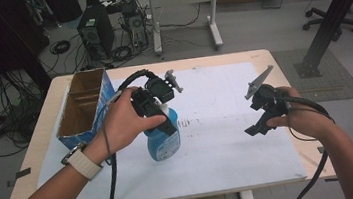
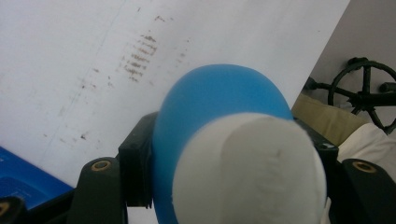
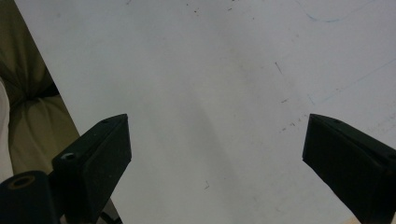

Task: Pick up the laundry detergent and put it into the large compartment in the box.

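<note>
Your desk [image 1: 253, 171] carries the white mat, and left of your left fingers the open cardboard box [image 1: 85, 110] stands with its long axis running away from you. The blue spray bottle [image 1: 165, 140] stands upright beneath your left gripper [image 1: 162, 112], whose fingers pinch its neck just under the white cap [image 2: 247, 172], so your left hand is nearer the box. Your right gripper [image 1: 260, 120] hangs well off to the bottle's right, fingers spread on nothing.

- The bottle [image 1: 163, 140] looked like smooth, slightly glossy blue plastic, with a matt white cap [image 2: 250, 170].
- The box [image 1: 86, 108] was plain brown cardboard inside.
- The bench [image 1: 280, 55] had pale wood edges under a scuffed white sheet [image 1: 217, 125].
</note>
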